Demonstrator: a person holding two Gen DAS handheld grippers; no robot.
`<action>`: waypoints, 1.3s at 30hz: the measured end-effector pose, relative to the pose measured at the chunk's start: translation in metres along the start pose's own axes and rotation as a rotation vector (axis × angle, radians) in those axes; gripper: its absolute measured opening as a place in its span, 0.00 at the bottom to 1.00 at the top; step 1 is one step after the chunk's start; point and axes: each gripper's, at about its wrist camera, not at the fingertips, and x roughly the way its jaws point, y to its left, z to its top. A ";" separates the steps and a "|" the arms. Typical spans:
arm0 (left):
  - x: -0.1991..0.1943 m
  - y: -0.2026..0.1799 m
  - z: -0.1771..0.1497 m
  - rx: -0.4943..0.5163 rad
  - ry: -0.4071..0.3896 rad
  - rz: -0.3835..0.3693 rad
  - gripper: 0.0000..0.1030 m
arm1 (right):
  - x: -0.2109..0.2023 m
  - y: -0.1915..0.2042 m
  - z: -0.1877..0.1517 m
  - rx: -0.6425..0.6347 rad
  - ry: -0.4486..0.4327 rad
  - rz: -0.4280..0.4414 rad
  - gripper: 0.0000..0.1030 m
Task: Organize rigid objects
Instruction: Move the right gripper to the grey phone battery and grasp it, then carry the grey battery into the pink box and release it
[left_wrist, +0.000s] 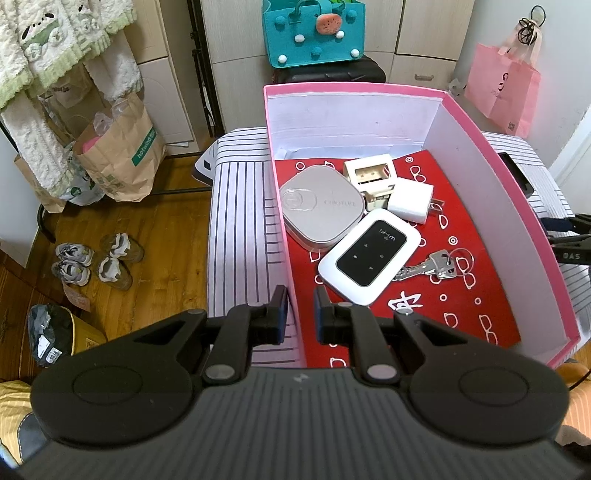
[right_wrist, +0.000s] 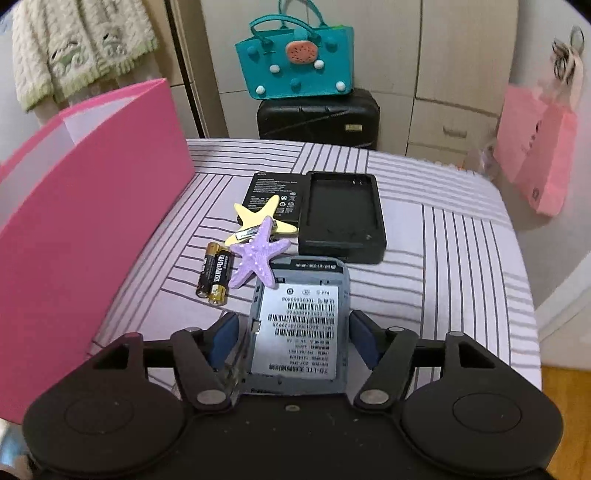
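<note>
A pink box (left_wrist: 369, 90) with a red liner stands on the striped cloth. It holds a silver case (left_wrist: 319, 206), a white Wi-Fi router (left_wrist: 369, 254), a white plug (left_wrist: 410, 199), a cream adapter (left_wrist: 369, 173) and keys (left_wrist: 436, 266). My left gripper (left_wrist: 301, 310) is shut on the box's left wall near the front corner. My right gripper (right_wrist: 293, 332) is open, and a grey device with a barcode label (right_wrist: 299, 325) lies between its fingers on the cloth. Beyond it lie a purple starfish (right_wrist: 258, 254), a yellow starfish clip (right_wrist: 262, 218), two batteries (right_wrist: 214, 275), a flat black battery (right_wrist: 273, 192) and a black cradle (right_wrist: 341, 218).
The box's pink outer wall (right_wrist: 92, 221) rises close on the left of the right gripper. Behind the table a teal bag (right_wrist: 299, 62) sits on a black suitcase (right_wrist: 317, 118). A pink paper bag (right_wrist: 535, 147) hangs at right. Shoes (left_wrist: 96, 262) and paper bags (left_wrist: 118, 155) are on the wooden floor.
</note>
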 end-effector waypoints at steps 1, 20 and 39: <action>0.000 0.000 0.000 0.000 -0.001 -0.002 0.12 | 0.001 0.001 0.000 -0.008 -0.007 -0.015 0.69; 0.000 0.001 -0.001 0.022 -0.011 -0.014 0.12 | -0.037 -0.015 -0.015 0.118 -0.017 -0.007 0.63; -0.001 0.001 -0.004 0.100 -0.028 -0.019 0.10 | -0.110 0.111 0.061 -0.130 -0.133 0.420 0.63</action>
